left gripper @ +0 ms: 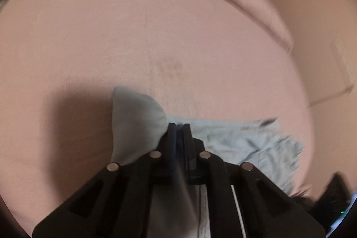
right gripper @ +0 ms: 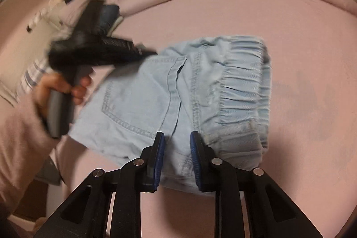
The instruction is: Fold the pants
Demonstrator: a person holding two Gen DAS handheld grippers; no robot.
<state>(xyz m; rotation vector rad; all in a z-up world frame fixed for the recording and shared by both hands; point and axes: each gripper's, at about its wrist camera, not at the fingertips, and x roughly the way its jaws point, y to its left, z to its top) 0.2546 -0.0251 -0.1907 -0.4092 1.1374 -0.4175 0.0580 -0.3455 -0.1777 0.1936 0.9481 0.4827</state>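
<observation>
your left gripper (left gripper: 179, 126) has its fingers clenched on a fold of the pale denim pants (right gripper: 189, 90), which lie bunched mid-frame on the pink bed (right gripper: 301, 59). your right gripper (right gripper: 176, 137) straddles the seat seam low in its view, fingers released. you look mid-fold; next, carry the pinched edge across and lay it flat.

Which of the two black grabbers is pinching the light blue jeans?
The left gripper: its jaws are shut on a fold of the light blue denim pants. The right gripper has a gap between its jaws.
</observation>
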